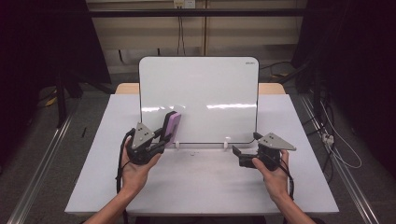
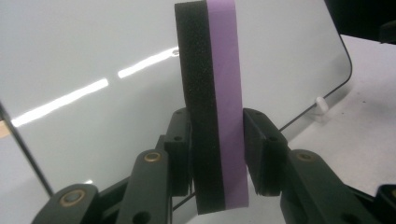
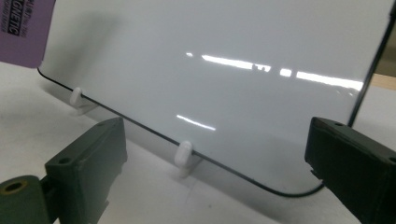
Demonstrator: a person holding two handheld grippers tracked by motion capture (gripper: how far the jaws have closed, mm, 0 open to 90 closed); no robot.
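A whiteboard [image 1: 201, 93] stands upright on small white feet at the middle of the table, its surface blank. My left gripper [image 1: 164, 135] is shut on a purple eraser with a black felt pad [image 1: 171, 126], held on edge close to the board's lower left corner. In the left gripper view the eraser [image 2: 217, 107] stands between the two jaws, felt side to the left, with the board [image 2: 93, 70] just behind it. My right gripper [image 1: 236, 153] is open in front of the board's lower right part. The right gripper view shows the board [image 3: 224, 70], a white foot [image 3: 183, 156] and the eraser's purple corner [image 3: 23, 32].
The white table [image 1: 201, 182] has bare room in front of the board. A wooden edge [image 1: 271, 87] shows behind it. Black curtains, cables and metal rails flank the table on the floor.
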